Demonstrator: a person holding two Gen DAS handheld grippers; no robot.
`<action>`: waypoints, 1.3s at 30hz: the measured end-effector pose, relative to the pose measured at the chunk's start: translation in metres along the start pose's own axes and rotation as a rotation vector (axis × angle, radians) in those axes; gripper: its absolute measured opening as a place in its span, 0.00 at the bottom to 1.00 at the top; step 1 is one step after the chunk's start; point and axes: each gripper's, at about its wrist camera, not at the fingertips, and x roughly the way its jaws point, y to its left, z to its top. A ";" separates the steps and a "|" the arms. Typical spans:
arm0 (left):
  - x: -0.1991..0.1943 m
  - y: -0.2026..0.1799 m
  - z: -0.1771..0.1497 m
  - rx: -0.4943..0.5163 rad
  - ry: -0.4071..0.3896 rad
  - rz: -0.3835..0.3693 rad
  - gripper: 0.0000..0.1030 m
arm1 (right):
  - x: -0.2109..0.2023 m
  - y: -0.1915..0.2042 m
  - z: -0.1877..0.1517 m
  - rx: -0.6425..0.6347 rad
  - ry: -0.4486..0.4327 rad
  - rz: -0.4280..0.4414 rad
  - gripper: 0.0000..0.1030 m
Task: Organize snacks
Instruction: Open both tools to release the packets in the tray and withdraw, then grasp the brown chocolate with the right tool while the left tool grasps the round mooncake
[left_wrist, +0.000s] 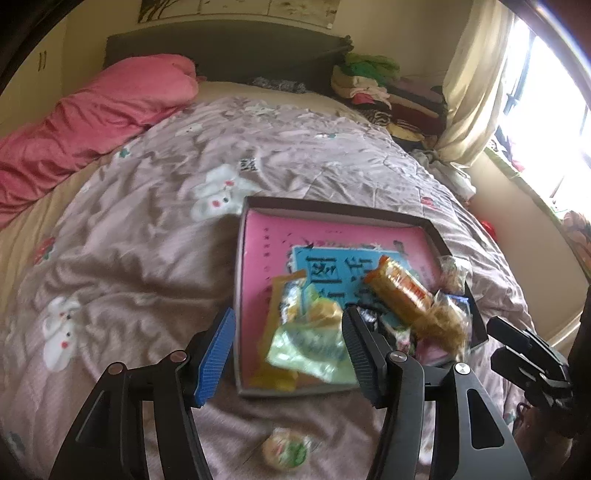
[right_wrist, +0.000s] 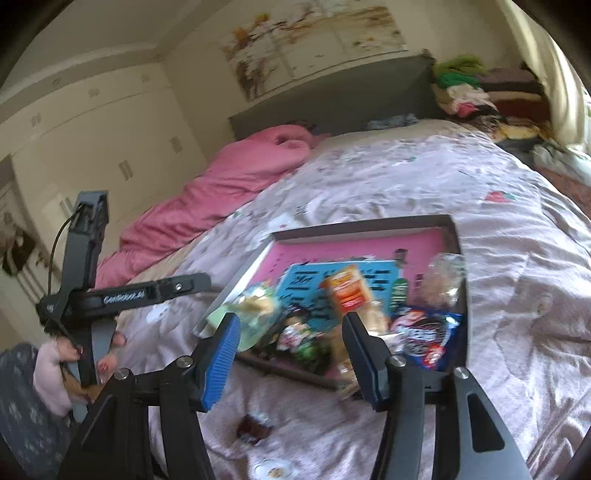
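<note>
Snack packets (left_wrist: 402, 291) lie in a box (left_wrist: 332, 206) on the bed (left_wrist: 129, 258).

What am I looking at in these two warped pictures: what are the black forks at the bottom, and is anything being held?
The forks are handheld grippers, one in each of a person's hands. Each carries a fisheye camera looking along its fingers, hence the warping. One picture comes from the left gripper, the other from the right gripper. Both stand open and hold nothing. Ahead, on a bed, lies a shallow box with a pink bottom, holding snack packets such as an orange pack and a blue bag. A round snack and a dark snack lie loose on the cover, outside the box.
</note>
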 end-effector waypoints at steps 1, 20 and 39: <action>-0.002 0.003 -0.003 0.001 0.003 0.004 0.60 | 0.000 0.003 -0.001 -0.013 0.004 0.007 0.55; -0.005 0.002 -0.049 0.126 0.095 0.017 0.60 | 0.018 0.041 -0.034 -0.203 0.170 0.061 0.55; 0.019 -0.012 -0.082 0.212 0.224 -0.019 0.60 | 0.042 0.053 -0.066 -0.329 0.324 0.046 0.55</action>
